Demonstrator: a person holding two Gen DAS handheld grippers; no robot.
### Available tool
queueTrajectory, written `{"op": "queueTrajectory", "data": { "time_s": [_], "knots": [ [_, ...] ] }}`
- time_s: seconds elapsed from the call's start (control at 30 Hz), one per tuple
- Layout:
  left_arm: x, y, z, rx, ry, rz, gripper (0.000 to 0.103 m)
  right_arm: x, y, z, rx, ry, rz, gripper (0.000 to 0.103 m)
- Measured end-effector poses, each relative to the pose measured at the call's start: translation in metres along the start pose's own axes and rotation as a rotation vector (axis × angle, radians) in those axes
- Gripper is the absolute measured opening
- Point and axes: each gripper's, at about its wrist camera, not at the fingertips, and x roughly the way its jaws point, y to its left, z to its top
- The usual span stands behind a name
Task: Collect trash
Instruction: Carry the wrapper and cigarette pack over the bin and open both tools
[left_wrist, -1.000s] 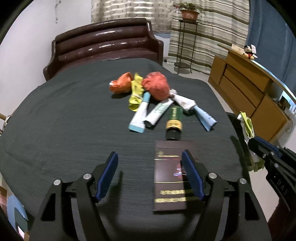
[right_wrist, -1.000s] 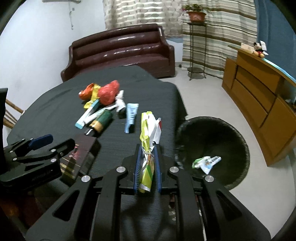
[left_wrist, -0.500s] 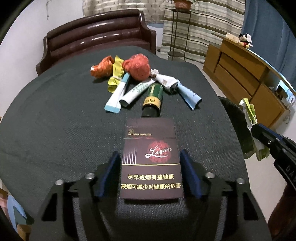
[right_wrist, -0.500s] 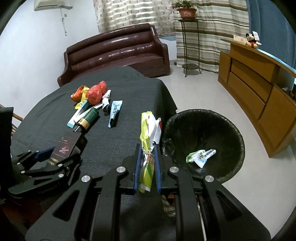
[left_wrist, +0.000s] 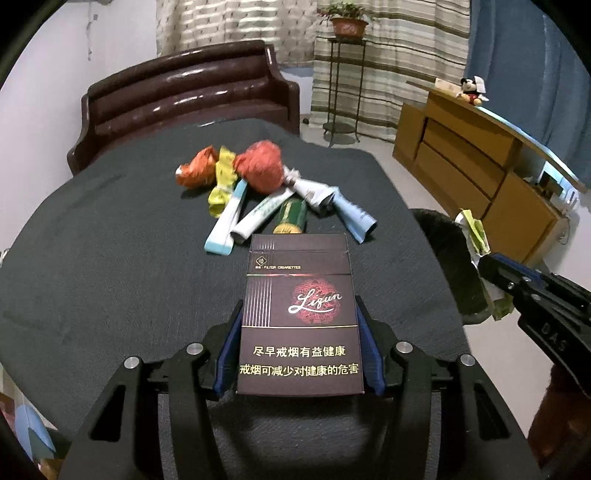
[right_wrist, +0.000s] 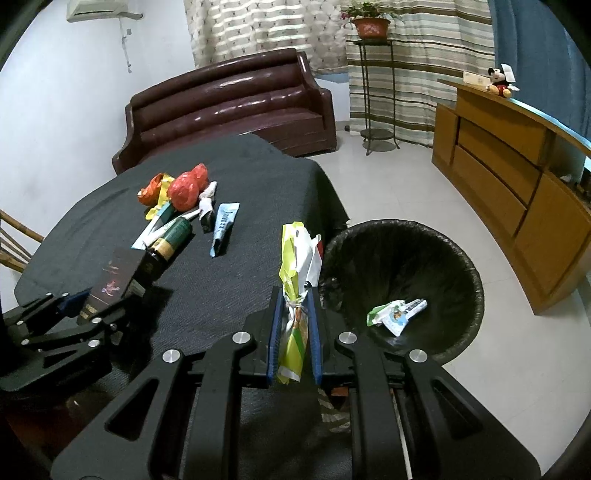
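My left gripper (left_wrist: 298, 328) holds a dark cigarette pack (left_wrist: 299, 295) tilted up above the black table (left_wrist: 110, 258); its jaws are closing and the blue pads press the pack's sides. On the table beyond it lie more trash: a red crumpled ball (left_wrist: 260, 170), an orange wrapper (left_wrist: 195, 171), several tubes (left_wrist: 227, 221) and a green bottle (left_wrist: 290, 218). In the right wrist view my right gripper (right_wrist: 293, 299) is shut on a yellow-green and white wrapper (right_wrist: 297, 251), at the table's edge just left of the black trash bin (right_wrist: 458, 266).
One wrapper (right_wrist: 397, 314) lies inside the bin. A brown leather sofa (right_wrist: 229, 107) stands behind the table, a wooden sideboard (right_wrist: 517, 177) along the right wall, and a plant stand (right_wrist: 373, 92) by the curtain. Tiled floor surrounds the bin.
The left jaws narrowed onto the cigarette pack and lifted it off the table, tilting it up. The right gripper, still holding the wrapper, drifted a little toward the bin.
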Motion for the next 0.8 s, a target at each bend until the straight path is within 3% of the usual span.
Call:
{"op": "queueTrajectory", "data": {
  "time_s": [0.5, 0.8],
  "knots": [
    [0.034, -0.071, 0.049, 0.096, -0.039, -0.109, 0.054, -0.003, -0.063, 0.020, 0.093, -0.058, -0.141, 0.014],
    [0.065, -0.113, 0.068, 0.157, -0.026, -0.125, 0.054, 0.006, -0.099, 0.032, 0.138, -0.075, -0.198, 0.014]
  ]
}}
